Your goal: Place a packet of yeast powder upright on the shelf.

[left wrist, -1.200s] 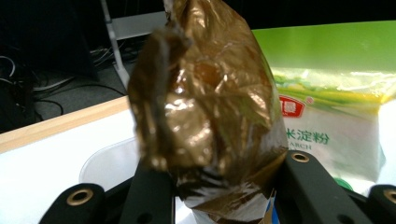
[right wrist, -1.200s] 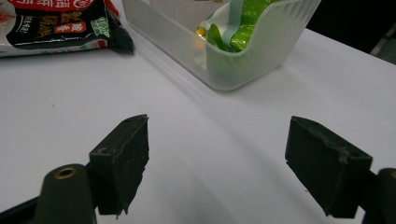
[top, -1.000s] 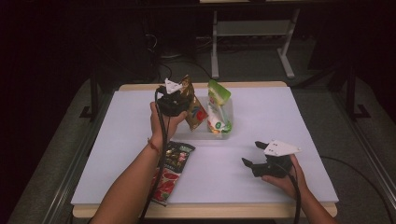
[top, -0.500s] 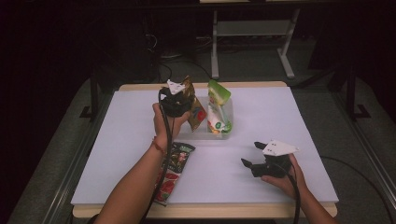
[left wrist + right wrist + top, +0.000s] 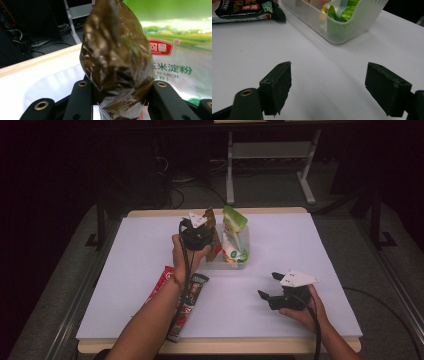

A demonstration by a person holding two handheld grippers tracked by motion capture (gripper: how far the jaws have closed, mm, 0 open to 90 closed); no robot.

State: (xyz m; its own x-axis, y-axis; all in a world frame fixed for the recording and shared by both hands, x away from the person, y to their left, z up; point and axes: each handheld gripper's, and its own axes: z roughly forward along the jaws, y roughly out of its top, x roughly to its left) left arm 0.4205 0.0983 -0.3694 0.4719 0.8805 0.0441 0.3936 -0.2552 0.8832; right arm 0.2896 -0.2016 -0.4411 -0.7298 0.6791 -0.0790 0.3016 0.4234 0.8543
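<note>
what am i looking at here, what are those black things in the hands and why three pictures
A person sits at a white table and holds a hand-held gripper in each hand: a tool with two black jaws and a camera on it. The high view looks down from above; each of the other two pictures looks along one tool's own jaws. The left hand-held gripper is clamped on a brown foil packet, held over a clear plastic bin where a green and white starch bag stands. The right hand-held gripper rests open near the table's front. A red and green snack packet lies flat under the left forearm.
</note>
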